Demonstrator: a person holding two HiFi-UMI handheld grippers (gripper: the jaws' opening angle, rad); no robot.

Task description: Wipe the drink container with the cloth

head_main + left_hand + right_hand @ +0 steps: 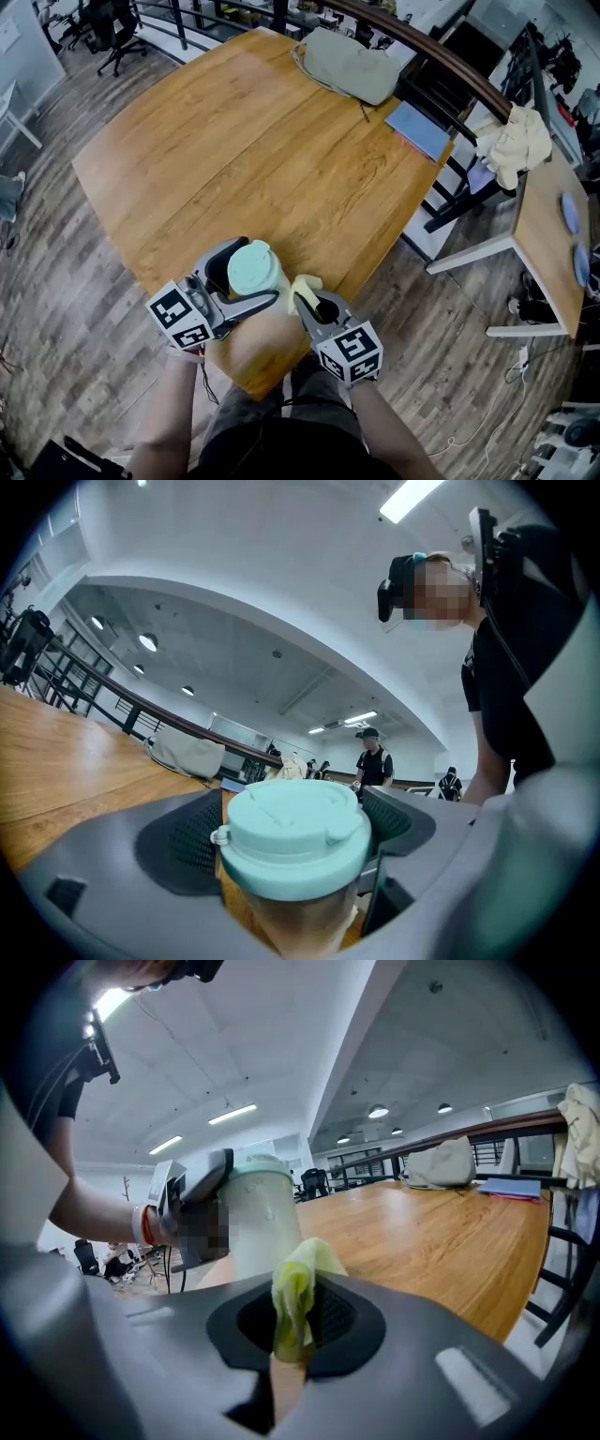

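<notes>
A drink container (260, 302) with a mint-green lid (292, 837) and pale tan body is held above the near edge of the wooden table (253, 159). My left gripper (242, 283) is shut on the drink container just under its lid. My right gripper (307, 302) is shut on a yellow cloth (303, 289), whose folded end (295, 1299) sticks up between the jaws. The cloth sits right beside the container's right side (264, 1218); contact cannot be told.
A grey-green bag (349, 64) and a blue folder (418, 127) lie at the table's far right edge. A cream cloth (514, 142) hangs over a chair beside a second small table (544, 220). People stand in the background (373, 758).
</notes>
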